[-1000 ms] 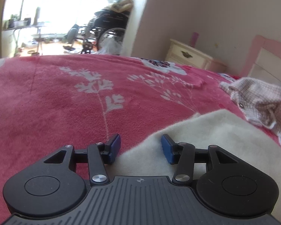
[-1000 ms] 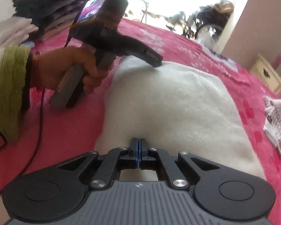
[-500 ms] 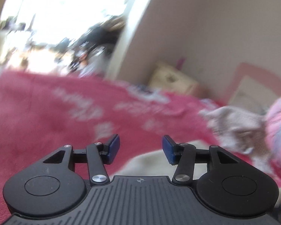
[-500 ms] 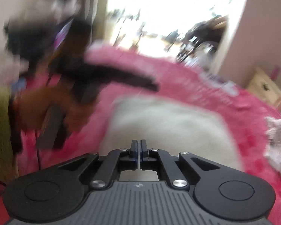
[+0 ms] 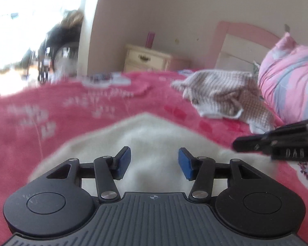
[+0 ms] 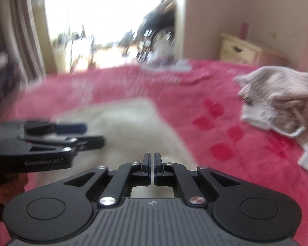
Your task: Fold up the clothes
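Both views are smeared by motion, so fine detail is lost. The left hand-held gripper (image 5: 154, 162) stands partly spread, its blue pads (image 5: 124, 162) apart with nothing between them; whether it touches the cream cloth (image 5: 145, 135) beneath cannot be told. That cloth lies on the pink bedspread (image 5: 30, 127), its near part hidden behind the gripper body and its edges soft with blur. The right hand-held gripper (image 6: 152, 165) is all but closed, only a thin slit showing between its fingers, and nothing can be seen caught in it. It sits over the near edge of the same cloth, which its body covers.

In the right wrist view the left gripper enters from the left edge, cut off by the frame, and the hand behind it is barely a brown smudge. In the left wrist view only the tip of the right gripper pokes in from the right.

A crumpled checked garment (image 5: 221, 94) lies further back on the bed, just beside a pink pillow (image 5: 287, 78) that is cut off at the right. A nightstand (image 5: 145, 58) stands by the wall; the bright doorway (image 6: 113, 20) is washed out.
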`<state>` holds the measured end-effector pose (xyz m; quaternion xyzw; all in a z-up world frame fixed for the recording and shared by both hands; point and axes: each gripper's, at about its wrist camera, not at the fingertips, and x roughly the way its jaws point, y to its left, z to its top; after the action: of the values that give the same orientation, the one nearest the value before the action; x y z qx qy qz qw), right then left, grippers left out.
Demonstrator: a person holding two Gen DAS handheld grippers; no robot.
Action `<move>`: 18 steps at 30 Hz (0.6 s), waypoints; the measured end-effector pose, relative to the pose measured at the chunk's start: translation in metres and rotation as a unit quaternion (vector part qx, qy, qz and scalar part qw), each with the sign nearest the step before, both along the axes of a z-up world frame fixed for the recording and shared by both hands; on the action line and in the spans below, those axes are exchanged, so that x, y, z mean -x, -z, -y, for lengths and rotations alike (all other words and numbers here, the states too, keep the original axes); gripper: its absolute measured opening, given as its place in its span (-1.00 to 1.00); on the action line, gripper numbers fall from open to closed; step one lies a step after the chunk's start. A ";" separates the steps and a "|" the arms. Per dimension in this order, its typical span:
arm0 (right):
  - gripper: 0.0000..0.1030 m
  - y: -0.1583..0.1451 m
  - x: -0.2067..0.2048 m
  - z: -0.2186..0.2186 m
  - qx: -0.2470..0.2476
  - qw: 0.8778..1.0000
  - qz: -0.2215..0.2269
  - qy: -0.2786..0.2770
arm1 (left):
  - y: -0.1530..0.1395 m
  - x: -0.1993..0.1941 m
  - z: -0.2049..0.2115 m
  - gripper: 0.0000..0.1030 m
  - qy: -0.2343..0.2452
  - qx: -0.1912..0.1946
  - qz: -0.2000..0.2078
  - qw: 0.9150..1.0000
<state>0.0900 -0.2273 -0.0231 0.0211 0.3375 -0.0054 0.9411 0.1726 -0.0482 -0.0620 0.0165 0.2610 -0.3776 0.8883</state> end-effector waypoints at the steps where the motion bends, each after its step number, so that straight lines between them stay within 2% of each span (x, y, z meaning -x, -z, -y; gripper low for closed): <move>1: -0.91 0.006 0.001 0.008 -0.004 1.000 -0.009 0.012 | -0.003 0.004 0.005 0.00 0.011 -0.007 0.008 1.000; 3: -0.91 0.029 -0.004 0.025 -0.010 0.998 -0.053 0.030 | 0.005 0.008 0.024 0.01 0.025 -0.034 0.005 0.999; 4: -1.00 0.042 -0.006 0.030 -0.011 0.997 -0.066 0.033 | 0.012 0.009 0.035 0.04 0.031 -0.050 -0.001 0.998; 6: -1.00 0.061 -0.009 0.037 -0.012 0.997 -0.074 0.030 | 0.021 0.017 0.048 0.06 0.024 -0.075 0.021 0.997; 9: -1.00 0.040 -0.001 0.042 -0.028 0.998 -0.052 0.034 | 0.004 0.030 0.047 0.05 0.002 -0.096 0.033 0.995; 10: -0.90 0.029 0.009 0.044 -0.036 0.998 -0.034 0.040 | -0.003 0.035 0.044 0.05 -0.008 -0.100 0.036 0.994; 13: -0.90 0.010 0.047 0.049 -0.074 0.996 0.006 0.046 | -0.022 0.058 0.035 0.05 -0.032 -0.108 0.043 0.993; 16: -0.90 0.012 0.076 0.041 -0.086 0.996 0.016 0.017 | -0.022 0.087 0.033 0.05 -0.033 -0.106 0.021 0.994; 18: -0.90 0.023 0.079 0.037 -0.080 0.997 0.002 0.004 | -0.008 0.103 0.042 0.06 -0.024 -0.126 0.009 0.992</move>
<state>0.0113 -0.2640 -0.0462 0.0976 0.3349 0.0182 0.9370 0.0698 -0.0902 -0.0545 0.1250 0.2989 -0.3205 0.8901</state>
